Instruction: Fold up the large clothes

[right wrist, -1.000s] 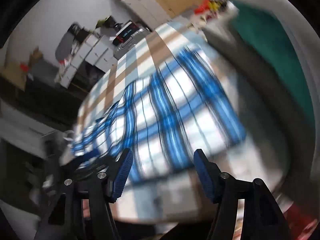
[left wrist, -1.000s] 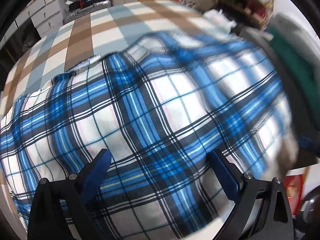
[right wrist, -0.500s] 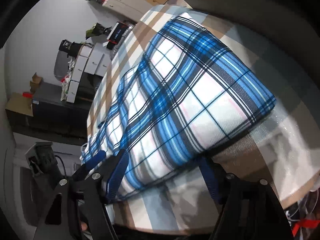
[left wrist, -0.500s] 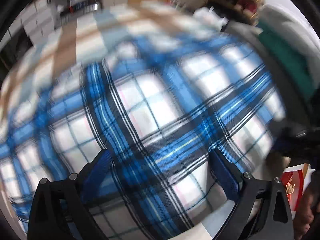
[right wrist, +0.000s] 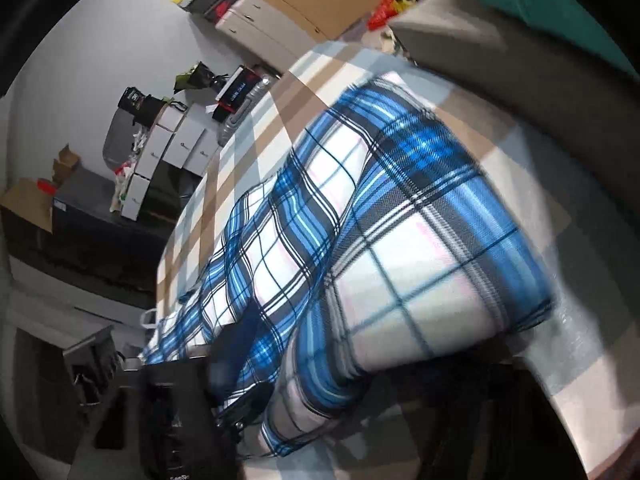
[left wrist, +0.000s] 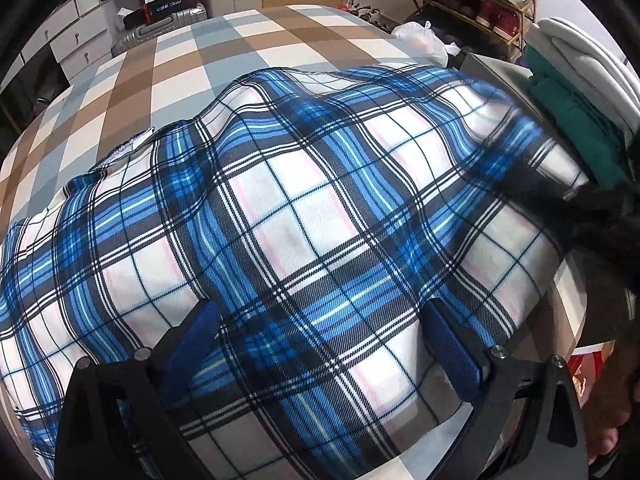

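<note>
Now the right gripper has just closed its fingers, pinching the blue-and-white plaid cloth at the checked bed's near edge, while the left gripper hovers released, so folding can begin.

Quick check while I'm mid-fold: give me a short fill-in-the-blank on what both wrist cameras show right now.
1. The blue plaid cloth lies on a checked ____ and beige bedspread.
2. The left gripper hangs over the cloth with its jaws ____.
3. The right gripper, whose jaws have just been closing, has the cloth's ____ between them.

Missing words: grey; open; edge
</note>
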Motion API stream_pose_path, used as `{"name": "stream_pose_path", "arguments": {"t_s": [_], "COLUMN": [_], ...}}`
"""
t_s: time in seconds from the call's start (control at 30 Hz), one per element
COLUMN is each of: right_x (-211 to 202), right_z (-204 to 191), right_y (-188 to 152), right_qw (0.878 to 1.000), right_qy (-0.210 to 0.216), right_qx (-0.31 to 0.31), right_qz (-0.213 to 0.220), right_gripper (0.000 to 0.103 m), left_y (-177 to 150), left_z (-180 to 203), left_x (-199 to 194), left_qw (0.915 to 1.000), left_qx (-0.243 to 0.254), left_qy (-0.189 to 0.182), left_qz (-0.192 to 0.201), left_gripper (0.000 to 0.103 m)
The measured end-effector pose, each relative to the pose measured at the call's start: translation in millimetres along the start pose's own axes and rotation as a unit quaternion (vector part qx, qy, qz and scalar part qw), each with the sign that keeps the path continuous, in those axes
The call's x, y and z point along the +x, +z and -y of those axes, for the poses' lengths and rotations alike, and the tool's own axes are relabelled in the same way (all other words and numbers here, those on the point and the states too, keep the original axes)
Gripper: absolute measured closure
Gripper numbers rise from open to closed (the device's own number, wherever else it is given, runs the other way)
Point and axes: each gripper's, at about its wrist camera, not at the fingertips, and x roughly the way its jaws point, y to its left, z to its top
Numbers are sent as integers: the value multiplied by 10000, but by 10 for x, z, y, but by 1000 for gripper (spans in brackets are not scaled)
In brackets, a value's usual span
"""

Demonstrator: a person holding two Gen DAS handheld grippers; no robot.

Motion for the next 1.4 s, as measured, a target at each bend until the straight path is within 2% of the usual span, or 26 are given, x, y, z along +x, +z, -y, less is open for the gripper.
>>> {"name": "stream_pose_path", "arguments": {"t_s": [0.03, 0.1, 0.17, 0.23, 0.27, 0.3, 0.37, 0.4, 0.53, 0.6, 0.67, 0.7, 0.77, 0.9, 1.0, 1.03, 1.13, 1.2, 1.27, 1.3, 1.33, 1.37, 1.4], "right_x": [-78, -243, -312, -255, -183, -95, 1, -6, 87, 152, 145, 112, 38, -88, -274, -358, -495, -558, -544, -519, -494, -492, -478], "right_z": [-40, -152, -258, -239, -148, 5, 265, 316, 231, 191, 121, 66, -26, -316, -551, -634, -718, -721, -719, -720, -729, -729, -732], "right_y": [5, -34, -97, -127, -112, -74, -27, -14, 60, 111, 167, 188, 202, 171, 132, 123, 139, 167, 170, 159, 137, 115, 96], "right_qw": [9998, 9975, 9955, 9941, 9958, 9980, 9985, 9984, 9985, 9984, 9992, 9991, 9986, 9905, 9732, 9632, 9487, 9433, 9423, 9410, 9390, 9374, 9360], "right_qy": [89, 527, 440, 120, -172, -408, -410, -279, -379, -339, -267, -393, -334, -518, -809, -938, -1133, -1218, -1207, -1238, -1257, -1249, -1242], "right_qx": [-120, -341, -723, -990, -861, -480, 280, 436, 340, 412, 291, 90, -231, -1116, -1953, -2298, -2706, -2843, -2899, -2932, -2986, -3032, -3069], "right_qz": [122, 333, 435, 419, 263, 20, -252, -211, -222, -170, 41, 162, 330, 621, 907, 1030, 1184, 1205, 1161, 1150, 1153, 1171, 1191], "right_gripper": [81, 81, 76, 58, 56, 56, 55, 56, 48, 48, 63, 87, 90, 94, 95, 95, 95, 95, 95, 95, 95, 95, 95], "left_y": [3, 22, 23, 5, -5, -12, -15, -14, -25, -31, -28, -21, -1, 75, 164, 207, 288, 265, 220, 211, 222, 236, 240], "left_z": [-21, -61, -82, -59, -54, -47, -69, -75, -82, -76, -79, -80, -101, -23, 112, 148, 104, 3, -131, -176, -247, -304, -309], "left_x": [-3, -1, -5, -17, -21, -29, -41, -44, -42, -38, -30, -27, -23, 18, 67, 84, -15, -201, -318, -294, -186, -55, -2], "left_qw": [10000, 9998, 9997, 9998, 9998, 9998, 9997, 9996, 9996, 9998, 9998, 9998, 9996, 9986, 9942, 9914, 9867, 9885, 9935, 9952, 9972, 9975, 9975], "left_qx": [-41, -79, -74, -21, -15, -13, -52, -65, -60, -4, 22, -1, -67, 39, 187, 227, 43, -4, 69, 53, -61, -216, -260], "left_qy": [-49, -163, -239, -216, -206, -201, -232, -246, -266, -213, -178, -193, -291, -524, -1041, -1273, -1627, -1486, -1000, -805, -644, -659, -649], "left_qz": [4, -12, -37, -46, -47, -53, -80, -86, -87, -65, -28, -20, 5, 60, 187, 203, 56, 280, 542, 553, 383, 146, 100], "left_gripper": [5, 5, 5, 5, 5, 5, 5, 5, 5, 5, 5, 5, 5, 5, 5, 5, 5, 5, 5, 5, 5, 5, 5]}}
